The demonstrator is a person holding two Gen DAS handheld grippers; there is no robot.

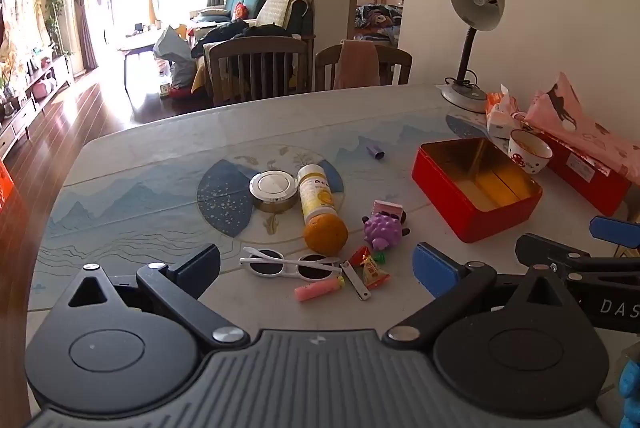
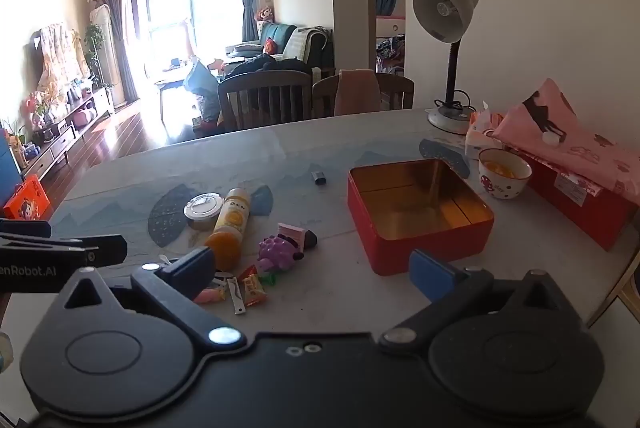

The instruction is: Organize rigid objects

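Observation:
An open red tin (image 1: pixel 478 183) (image 2: pixel 418 216) with a gold inside stands empty on the table's right. Left of it lies a cluster: a round silver tin (image 1: pixel 274 191) (image 2: pixel 203 208), a yellow bottle with an orange cap (image 1: pixel 320 211) (image 2: pixel 230 228), a purple spiky toy (image 1: pixel 383 231) (image 2: pixel 278 250), white sunglasses (image 1: pixel 290 264), a pink tube (image 1: pixel 319 288), nail clippers (image 1: pixel 356 280) (image 2: pixel 236 294) and wrapped candy (image 1: pixel 372 268) (image 2: pixel 253 288). My left gripper (image 1: pixel 316 266) is open and empty above the sunglasses. My right gripper (image 2: pixel 312 266) is open and empty before the tin.
A small purple cap (image 1: pixel 376 152) (image 2: pixel 319 179) lies farther back. A desk lamp (image 1: pixel 472 39), tissue pack (image 1: pixel 502 113), bowl (image 1: pixel 529 151) and a red box under pink cloth (image 1: pixel 588 147) line the right side. Chairs (image 1: pixel 256 67) stand behind the table.

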